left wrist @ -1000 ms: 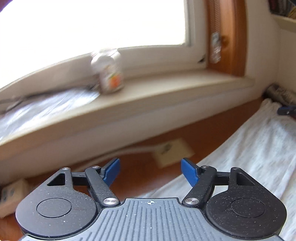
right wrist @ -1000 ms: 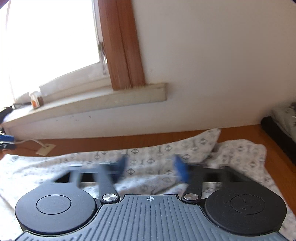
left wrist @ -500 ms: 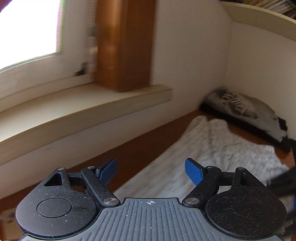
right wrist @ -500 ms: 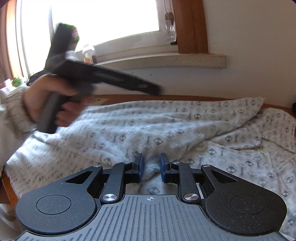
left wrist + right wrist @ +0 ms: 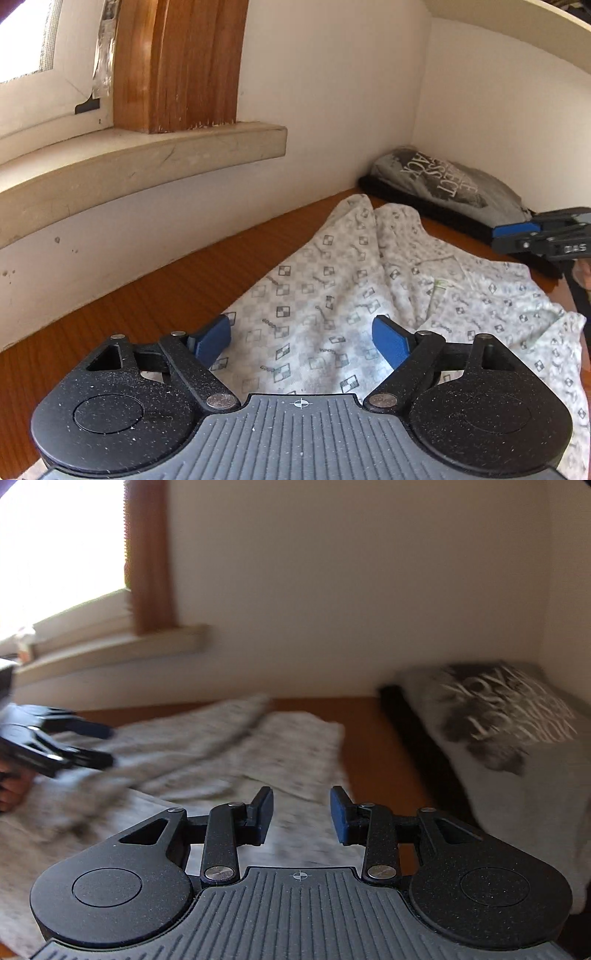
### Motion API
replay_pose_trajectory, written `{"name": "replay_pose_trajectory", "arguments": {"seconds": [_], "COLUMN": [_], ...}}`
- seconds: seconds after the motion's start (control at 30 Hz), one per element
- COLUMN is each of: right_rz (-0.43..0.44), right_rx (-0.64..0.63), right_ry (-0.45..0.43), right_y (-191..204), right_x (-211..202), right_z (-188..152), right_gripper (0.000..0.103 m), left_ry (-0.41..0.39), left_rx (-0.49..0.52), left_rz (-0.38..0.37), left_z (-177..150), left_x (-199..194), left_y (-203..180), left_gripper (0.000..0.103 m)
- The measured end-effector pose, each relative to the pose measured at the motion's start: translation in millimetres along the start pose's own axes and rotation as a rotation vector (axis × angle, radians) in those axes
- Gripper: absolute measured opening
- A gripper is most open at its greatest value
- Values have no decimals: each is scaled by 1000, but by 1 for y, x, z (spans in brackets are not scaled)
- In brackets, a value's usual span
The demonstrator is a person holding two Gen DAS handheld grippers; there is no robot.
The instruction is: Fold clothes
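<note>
My left claw [image 5: 301,338] hangs wide apart over the patterned shirt [image 5: 332,314] lying rumpled on the tabletop [image 5: 147,295]. My right claw [image 5: 301,818], just opening, holds nothing. I judge folding hasn't begun; next I need to pinch two edges.

wooden table [image 5: 155,295], window sill [image 5: 147,158], white wall [image 5: 332,92]
</note>
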State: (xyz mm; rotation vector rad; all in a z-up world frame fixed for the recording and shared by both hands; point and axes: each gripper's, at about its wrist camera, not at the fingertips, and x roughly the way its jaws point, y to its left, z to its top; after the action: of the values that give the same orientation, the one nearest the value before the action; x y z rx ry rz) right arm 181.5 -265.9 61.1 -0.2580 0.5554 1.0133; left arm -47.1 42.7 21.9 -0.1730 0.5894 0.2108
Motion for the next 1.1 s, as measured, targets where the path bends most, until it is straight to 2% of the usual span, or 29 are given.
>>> {"name": "replay_pose_trajectory", "arguments": {"seconds": [0.1, 0.23, 0.47, 0.53, 0.57, 0.6, 0.67, 0.73, 0.8, 0.87, 0.97, 1.0, 1.1], "right_rz": [9, 32, 62, 55, 58, 52, 40, -49, -78, -90, -38, -21, 5], "right_rx": [36, 18, 6, -27, -38, -41, -46, -62, -8, 16, 51, 63, 66], "right_ry": [37, 68, 87, 99, 96, 93, 86, 27, -2, 4, 11, 13, 46], "right_y": [-15, -18, -25, -22, -21, -21, -21, -20, -30, -37, -34, -32, -17], "right_x": [3, 7, 27, 30, 30, 30, 29, 23, 20, 22, 33, 37, 57], "right_z": [-6, -11, -14, -14, -14, -13, -10, -6, -1, 1, 5, 6, 11], "right_gripper": [37, 50, 50, 44, 37, 14, 1, 1, 1, 1, 4, 8, 28], "left_ry": [2, 2, 3, 4, 4, 4, 4, 4, 5, 6, 5, 4, 3], "left_rx": [-6, -5, -1, -1, -1, -2, -1, -1, 0, 0, 0, 1, 2], "left_rz": [-3, 0, 2, 2, 2, 2, 2, 2, 2, 2, 3, 2, 2], "left_z": [-1, -1, -1, -1, -1, -1, -1, -1, -1, -1, -2, -2, -2], "left_x": [-1, -2, -2, -2, -2, -2, -2, -2, -2, -2, -2, -2, -2], "left_y": [0, 0, -1, -1, -1, -1, -1, -1, -1, -1, -1, -2, -2], "left_gripper": [86, 86, 87, 87, 88, 88, 88, 88, 88, 88, 90, 91, 92]}}
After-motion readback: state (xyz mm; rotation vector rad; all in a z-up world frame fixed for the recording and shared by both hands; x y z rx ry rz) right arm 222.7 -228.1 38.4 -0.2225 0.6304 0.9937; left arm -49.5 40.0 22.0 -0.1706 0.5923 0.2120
